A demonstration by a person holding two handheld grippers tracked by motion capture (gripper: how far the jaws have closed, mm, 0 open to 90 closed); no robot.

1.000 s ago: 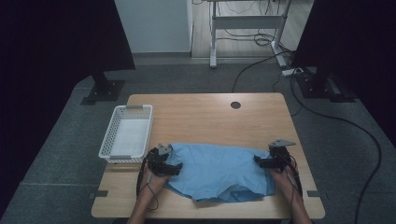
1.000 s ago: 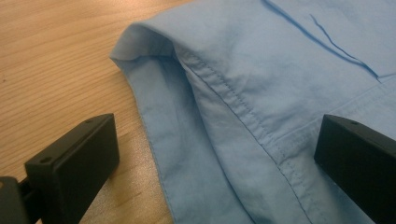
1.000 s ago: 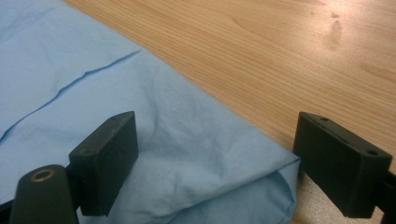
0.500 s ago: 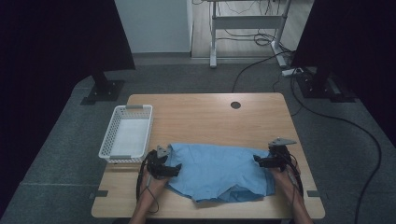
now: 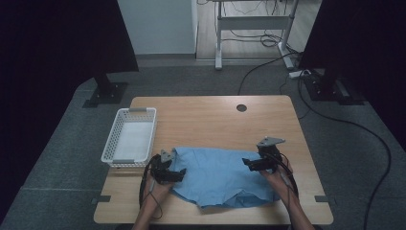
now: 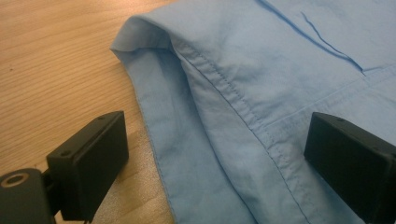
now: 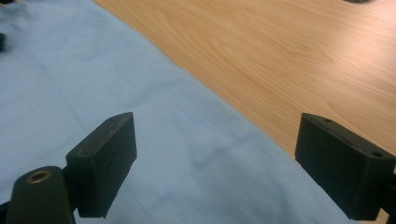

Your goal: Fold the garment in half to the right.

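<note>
Blue shirt [image 5: 221,175] flat on the near half of the wooden desk [image 5: 215,120], just right of the white basket [image 5: 129,139]. Left tool [image 5: 178,173] at the shirt's left edge, jaws wide apart, one over bare wood and one over the cloth, with the stitched hem [image 6: 224,93] between them and nothing pinched. Right tool [image 5: 248,164] above the shirt's right side, jaws wide apart too, holding nothing, with cloth and bare wood below.
</note>
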